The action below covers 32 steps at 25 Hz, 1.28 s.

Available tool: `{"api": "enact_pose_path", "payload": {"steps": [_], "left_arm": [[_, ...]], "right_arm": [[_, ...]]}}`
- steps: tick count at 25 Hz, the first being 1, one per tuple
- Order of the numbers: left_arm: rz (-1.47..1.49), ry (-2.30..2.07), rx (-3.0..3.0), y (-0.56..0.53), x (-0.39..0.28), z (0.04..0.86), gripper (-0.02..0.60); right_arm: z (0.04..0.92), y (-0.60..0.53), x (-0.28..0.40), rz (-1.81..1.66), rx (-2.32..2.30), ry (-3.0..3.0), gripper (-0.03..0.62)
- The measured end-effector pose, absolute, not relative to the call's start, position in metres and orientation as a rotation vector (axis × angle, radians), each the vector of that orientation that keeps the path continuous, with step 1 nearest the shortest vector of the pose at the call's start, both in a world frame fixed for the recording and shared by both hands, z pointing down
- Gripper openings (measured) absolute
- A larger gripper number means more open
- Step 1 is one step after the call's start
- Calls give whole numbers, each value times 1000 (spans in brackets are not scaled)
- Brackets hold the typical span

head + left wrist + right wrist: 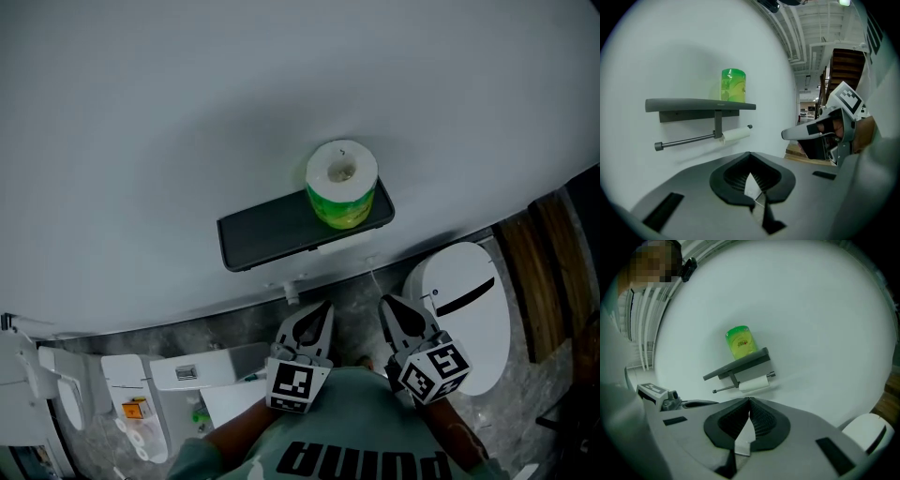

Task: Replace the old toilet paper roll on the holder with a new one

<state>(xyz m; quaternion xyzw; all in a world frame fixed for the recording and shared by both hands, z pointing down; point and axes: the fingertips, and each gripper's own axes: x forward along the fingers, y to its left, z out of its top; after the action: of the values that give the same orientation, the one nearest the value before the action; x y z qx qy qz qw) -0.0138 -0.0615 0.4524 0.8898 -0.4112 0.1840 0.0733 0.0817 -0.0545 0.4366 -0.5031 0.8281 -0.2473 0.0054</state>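
A new toilet roll in green wrapping stands upright on the dark wall shelf. Under the shelf a thin old white roll sits on the right end of the holder bar. My left gripper and right gripper hang side by side below the shelf, well short of the wall. Both point toward it, shut and with nothing between the jaws.
A white toilet stands low at the right, against the wall. White fixtures and a container sit at the lower left. A wooden stair or panel is at the far right.
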Motion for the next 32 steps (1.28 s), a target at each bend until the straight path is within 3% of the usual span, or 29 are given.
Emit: {"api": "enact_pose_path", "payload": {"steps": [9, 16, 19, 32], "left_arm": [[553, -1155, 2710, -103, -28, 455, 5], [551, -1041, 2738, -127, -31, 467, 5], [542, -990, 2747, -136, -33, 473, 5], [564, -911, 2751, -149, -54, 487, 5]], "right_arm": [[441, -100, 64, -936, -1487, 2450, 17], [456, -130, 53, -1187, -1350, 2220, 176], [464, -141, 50, -1286, -1284, 2076, 215], [461, -177, 35, -1363, -1055, 1792, 268]]}}
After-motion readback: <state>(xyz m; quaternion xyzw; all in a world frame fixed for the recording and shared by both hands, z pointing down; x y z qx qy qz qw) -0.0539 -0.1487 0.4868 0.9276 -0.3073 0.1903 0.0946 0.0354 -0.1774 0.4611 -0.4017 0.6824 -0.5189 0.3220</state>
